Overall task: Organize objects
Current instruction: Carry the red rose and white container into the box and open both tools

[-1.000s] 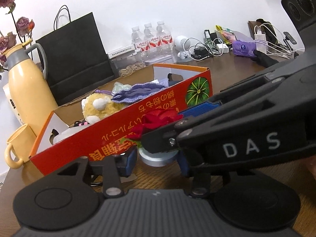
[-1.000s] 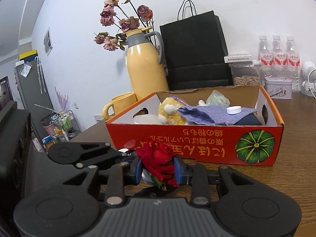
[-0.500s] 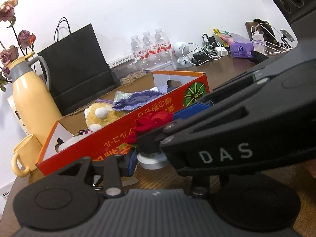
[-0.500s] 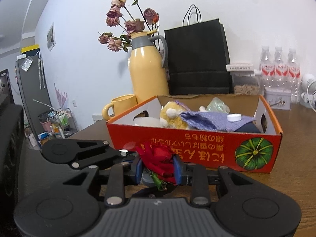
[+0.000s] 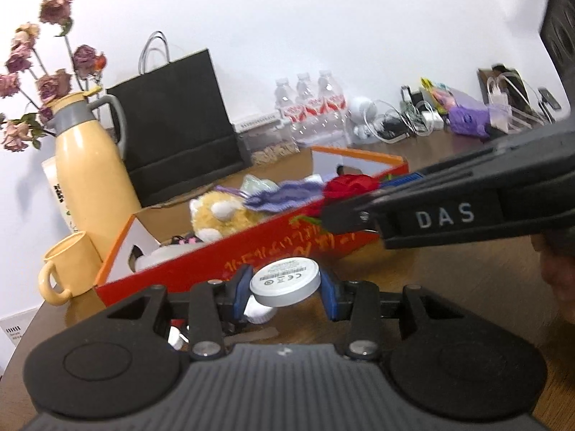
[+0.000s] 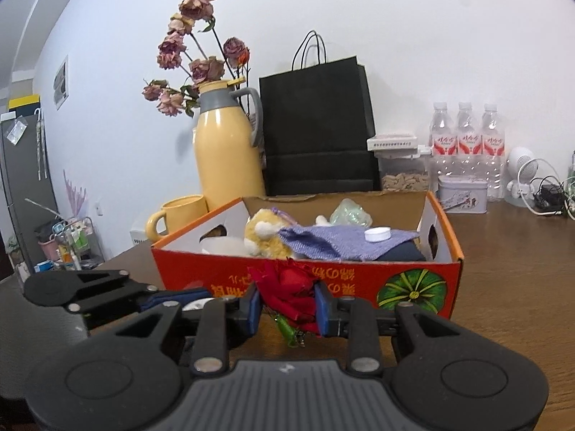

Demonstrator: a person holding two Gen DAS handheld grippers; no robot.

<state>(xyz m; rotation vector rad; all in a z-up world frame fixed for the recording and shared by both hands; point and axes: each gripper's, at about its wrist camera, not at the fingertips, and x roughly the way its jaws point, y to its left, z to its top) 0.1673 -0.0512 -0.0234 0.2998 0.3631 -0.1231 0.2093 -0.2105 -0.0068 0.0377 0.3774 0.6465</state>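
My left gripper [image 5: 284,289] is shut on a round white-and-grey disc [image 5: 285,279] and holds it just in front of the red cardboard box [image 5: 251,255]. My right gripper [image 6: 288,307] is shut on a red fabric rose [image 6: 289,287], raised to about the height of the box's near wall [image 6: 230,280]. In the left wrist view the right gripper [image 5: 325,221] crosses from the right with the rose [image 5: 346,185] at the box rim. The box holds a yellow plush toy [image 6: 264,235], a purple cloth [image 6: 341,242] and a white cap [image 6: 377,234].
A yellow thermos with dried flowers [image 6: 226,154], a yellow mug [image 6: 179,213] and a black paper bag [image 6: 318,125] stand behind the box. Water bottles [image 6: 467,143], a tin [image 6: 461,194] and cables [image 5: 395,125] lie at the back right on the wooden table [image 6: 510,269].
My right gripper has lifted the rose off the disc, up to the box rim. My left gripper has closed on the disc and raised it. Both views have risen.
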